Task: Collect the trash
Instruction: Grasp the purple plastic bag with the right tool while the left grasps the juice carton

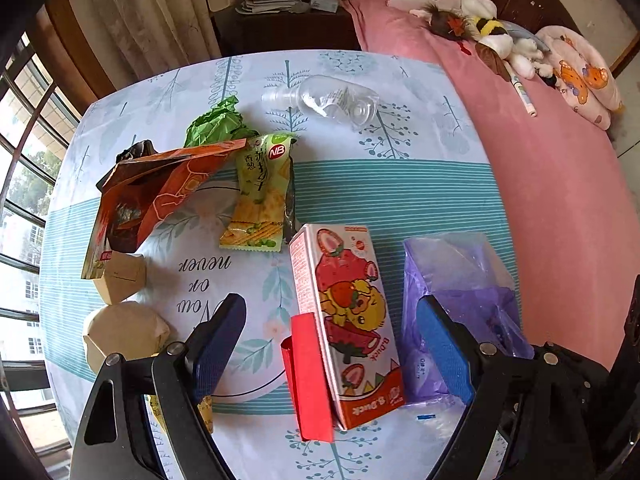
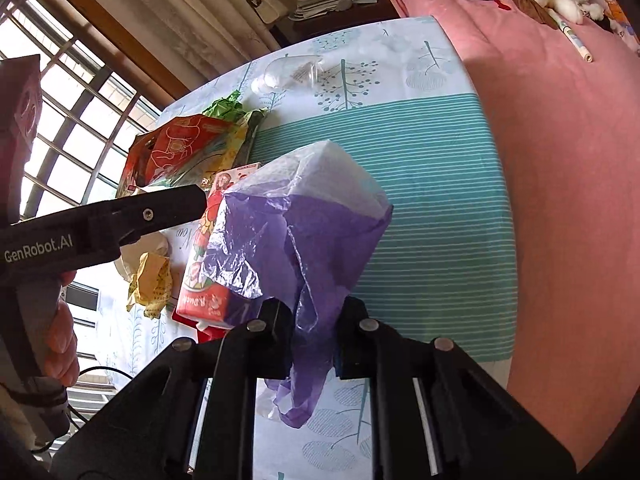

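Right wrist: right gripper [image 2: 314, 334] pinching purple bag [image 2: 304, 220] thinly, risking slipping; left gripper [image 1: 332, 344] gaping over strawberry carton [image 1: 348, 320], risking toppling it.

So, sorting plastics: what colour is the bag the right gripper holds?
Translucent purple bag, clearest in the right wrist view.

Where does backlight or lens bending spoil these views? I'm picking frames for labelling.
Left wrist view: the window at the left is blown out and the table edges bow. The juice carton stays sharp. Right wrist view: the window glares behind the orange bag. The purple bag is lit through.
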A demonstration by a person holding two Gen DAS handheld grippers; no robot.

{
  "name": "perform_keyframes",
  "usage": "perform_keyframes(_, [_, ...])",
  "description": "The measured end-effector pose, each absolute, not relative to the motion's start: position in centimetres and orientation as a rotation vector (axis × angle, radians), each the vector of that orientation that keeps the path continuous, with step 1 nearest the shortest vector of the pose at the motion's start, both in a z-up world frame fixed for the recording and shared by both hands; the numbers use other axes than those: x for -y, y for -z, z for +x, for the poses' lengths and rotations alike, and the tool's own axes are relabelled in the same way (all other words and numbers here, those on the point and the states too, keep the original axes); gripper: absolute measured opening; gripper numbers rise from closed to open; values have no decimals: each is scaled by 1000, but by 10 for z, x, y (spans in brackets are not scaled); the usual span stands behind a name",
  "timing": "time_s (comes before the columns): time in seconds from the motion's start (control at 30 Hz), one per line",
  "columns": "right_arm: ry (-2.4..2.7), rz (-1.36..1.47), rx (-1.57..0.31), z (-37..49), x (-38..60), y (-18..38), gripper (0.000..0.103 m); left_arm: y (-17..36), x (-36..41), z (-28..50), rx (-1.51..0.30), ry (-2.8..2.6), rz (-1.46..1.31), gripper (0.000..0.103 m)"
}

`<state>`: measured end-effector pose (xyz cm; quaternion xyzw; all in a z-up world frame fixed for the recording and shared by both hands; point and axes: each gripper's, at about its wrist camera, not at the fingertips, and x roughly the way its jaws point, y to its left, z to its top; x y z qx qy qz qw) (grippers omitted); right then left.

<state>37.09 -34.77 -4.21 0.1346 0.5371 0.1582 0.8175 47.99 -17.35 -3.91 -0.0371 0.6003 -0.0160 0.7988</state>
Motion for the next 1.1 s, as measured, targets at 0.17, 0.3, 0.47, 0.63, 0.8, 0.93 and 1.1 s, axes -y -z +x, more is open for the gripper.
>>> perform_keyframes(0.17, [-303, 295, -1164, 376, 357, 53, 11, 64, 178, 497, -1373, 9, -68, 88])
perform_keyframes(0.3, [-272, 306, -1176, 381, 366, 62, 11, 81, 183, 504, -1435, -7, -77, 81])
perform_keyframes(0.47, [-253, 315, -1178, 385, 374, 65, 11, 96, 191, 512, -1485, 5, -111, 74])
perform_keyframes(0.63, [-248, 311, -1189, 384, 376, 68, 11, 107, 202, 522, -1502, 9, -104, 69])
perform_keyframes(0.8, [-245, 316, -1202, 382, 378, 73, 11, 105, 216, 527, -1468, 50, -82, 67])
perform_keyframes(0.93, [-238, 324, -1205, 379, 381, 74, 11, 98, 222, 524, -1430, 71, -92, 66])
perform_keyframes(1.1, [-228, 341, -1197, 373, 386, 70, 11, 75, 220, 509, -1378, 113, -112, 61])
